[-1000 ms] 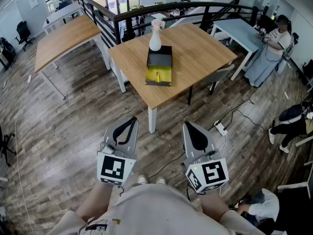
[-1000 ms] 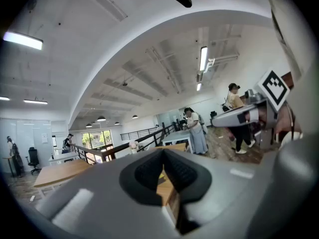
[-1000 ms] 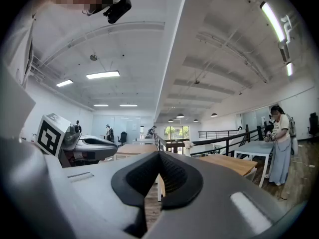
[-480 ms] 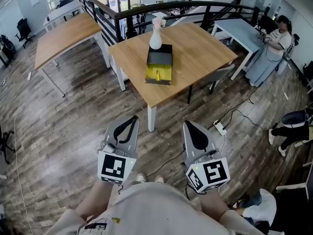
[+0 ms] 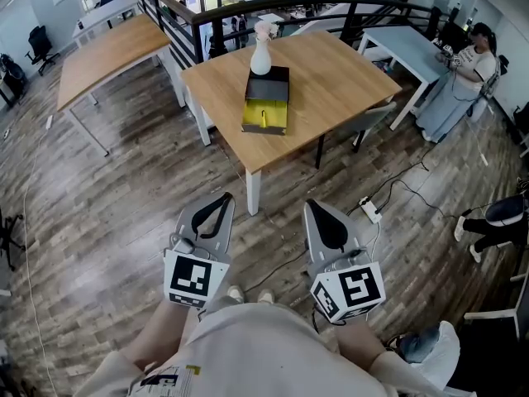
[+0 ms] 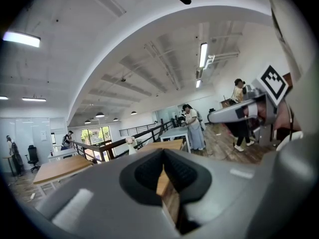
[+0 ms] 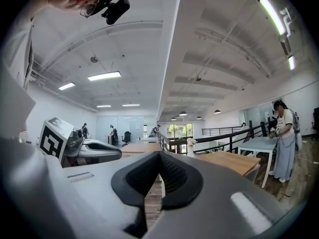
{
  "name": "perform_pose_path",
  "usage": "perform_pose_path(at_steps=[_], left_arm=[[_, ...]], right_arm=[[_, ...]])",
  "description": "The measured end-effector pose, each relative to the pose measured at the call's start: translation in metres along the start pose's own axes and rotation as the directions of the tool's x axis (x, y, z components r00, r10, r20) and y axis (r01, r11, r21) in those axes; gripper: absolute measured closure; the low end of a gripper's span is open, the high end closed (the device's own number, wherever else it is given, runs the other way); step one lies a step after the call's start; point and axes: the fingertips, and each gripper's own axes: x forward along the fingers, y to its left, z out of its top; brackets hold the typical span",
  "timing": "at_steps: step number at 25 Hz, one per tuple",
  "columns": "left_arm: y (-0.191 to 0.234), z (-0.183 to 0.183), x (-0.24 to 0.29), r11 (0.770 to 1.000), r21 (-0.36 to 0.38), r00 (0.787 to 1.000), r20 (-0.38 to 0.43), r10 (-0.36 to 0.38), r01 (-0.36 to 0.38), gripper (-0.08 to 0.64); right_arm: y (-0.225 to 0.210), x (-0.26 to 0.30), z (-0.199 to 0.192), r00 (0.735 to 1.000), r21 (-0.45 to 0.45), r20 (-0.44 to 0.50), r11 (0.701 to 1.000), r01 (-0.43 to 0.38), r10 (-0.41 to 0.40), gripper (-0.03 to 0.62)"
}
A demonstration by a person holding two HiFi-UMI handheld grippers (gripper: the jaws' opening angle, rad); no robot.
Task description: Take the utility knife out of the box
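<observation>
L gripper [image 5: 223, 199] – jaws together, empty | R gripper [image 5: 317, 207] – same | box [image 5: 269, 85] on table [image 5: 339, 81]

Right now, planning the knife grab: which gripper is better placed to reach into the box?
Left, only narrowly. Both the left gripper and right gripper hang shut and empty, far short of the table; the box with the utility knife looks slightly nearer the left.

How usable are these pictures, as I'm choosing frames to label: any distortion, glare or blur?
Head view: evenly lit and sharp, though the wide lens bows the edges and the box on the table is small. Left gripper view: strong fisheye with a black border, near jaws soft, ceiling lamp bright. Right gripper view: same fisheye, near jaws soft, ceiling strip glaring.
</observation>
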Motion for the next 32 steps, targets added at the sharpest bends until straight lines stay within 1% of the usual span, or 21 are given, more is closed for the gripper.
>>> perform_pose_path(at_steps=[11, 14, 18, 25, 32], left_arm=[[-0.024, 0.002, 0.003, 1.0, -0.001, 1.0, -0.013, 0.018, -0.018, 0.558], [-0.025, 0.002, 0.004, 0.999, 0.002, 0.999, -0.016, 0.036, -0.036, 0.558], [-0.028, 0.005, 0.005, 0.998, -0.012, 0.998, -0.006, 0.062, -0.062, 0.558], [-0.039, 0.009, 0.012, 0.998, 0.016, 0.998, -0.014, 0.055, -0.054, 0.557], [-0.04, 0.005, 0.02, 0.998, 0.026, 0.998, -0.024, 0.052, -0.052, 0.558]], right_arm=[[-0.02, -0.012, -0.01, 1.0, -0.009, -0.013, 1.0, -0.029, 0.028, 0.592], [-0.024, -0.013, -0.012, 0.999, -0.006, -0.015, 0.999, -0.036, 0.036, 0.592], [-0.03, -0.015, -0.016, 0.999, 0.006, -0.018, 0.999, -0.044, 0.044, 0.592], [-0.04, -0.016, -0.017, 0.999, 0.029, 0.0, 0.998, -0.052, 0.052, 0.592], [-0.044, -0.012, -0.026, 0.998, 0.043, -0.009, 0.997, -0.057, 0.058, 0.592]])
